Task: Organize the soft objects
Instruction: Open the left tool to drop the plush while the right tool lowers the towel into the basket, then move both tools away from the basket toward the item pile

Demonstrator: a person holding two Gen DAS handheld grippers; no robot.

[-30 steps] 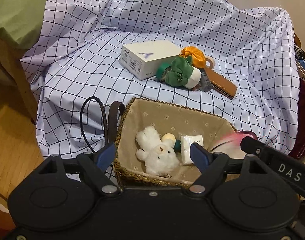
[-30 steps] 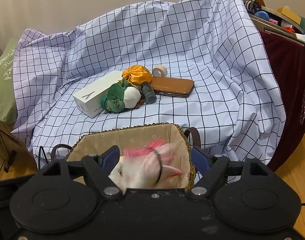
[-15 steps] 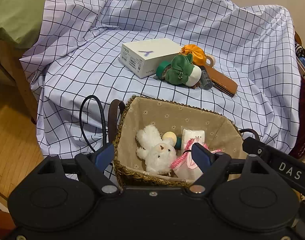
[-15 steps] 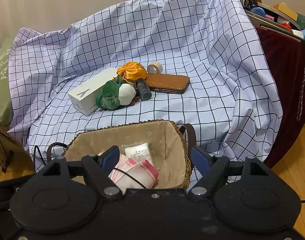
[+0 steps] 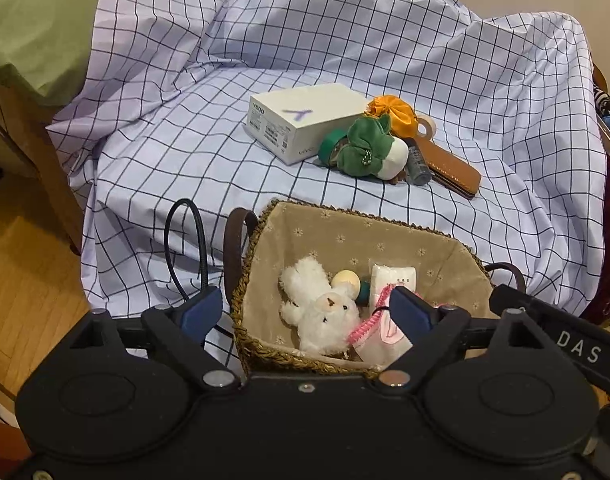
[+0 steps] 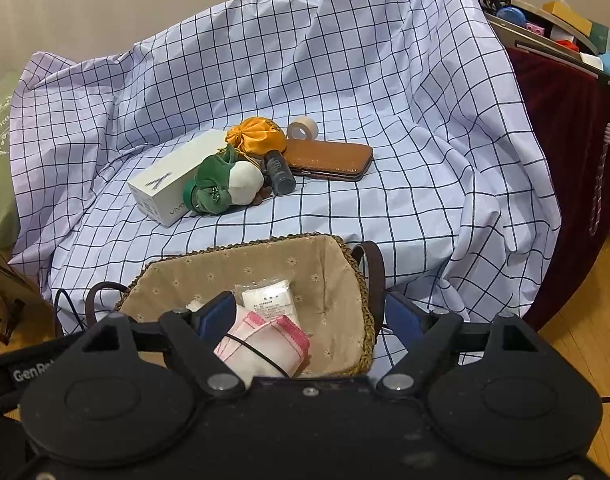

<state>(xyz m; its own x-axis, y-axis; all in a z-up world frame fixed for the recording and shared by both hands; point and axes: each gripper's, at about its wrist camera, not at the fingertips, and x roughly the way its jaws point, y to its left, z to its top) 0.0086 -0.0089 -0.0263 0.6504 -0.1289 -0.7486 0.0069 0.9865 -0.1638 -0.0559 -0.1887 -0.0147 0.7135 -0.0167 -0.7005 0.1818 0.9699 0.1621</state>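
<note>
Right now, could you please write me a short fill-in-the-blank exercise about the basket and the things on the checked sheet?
1. The white teddy bear lies inside the ____.
2. The white box rests on the checked ____.
3. The pouch behind the green plush is ____ in colour.
4. The left gripper and the right gripper are both ____.

Missing words: basket; sheet; orange; open
</note>
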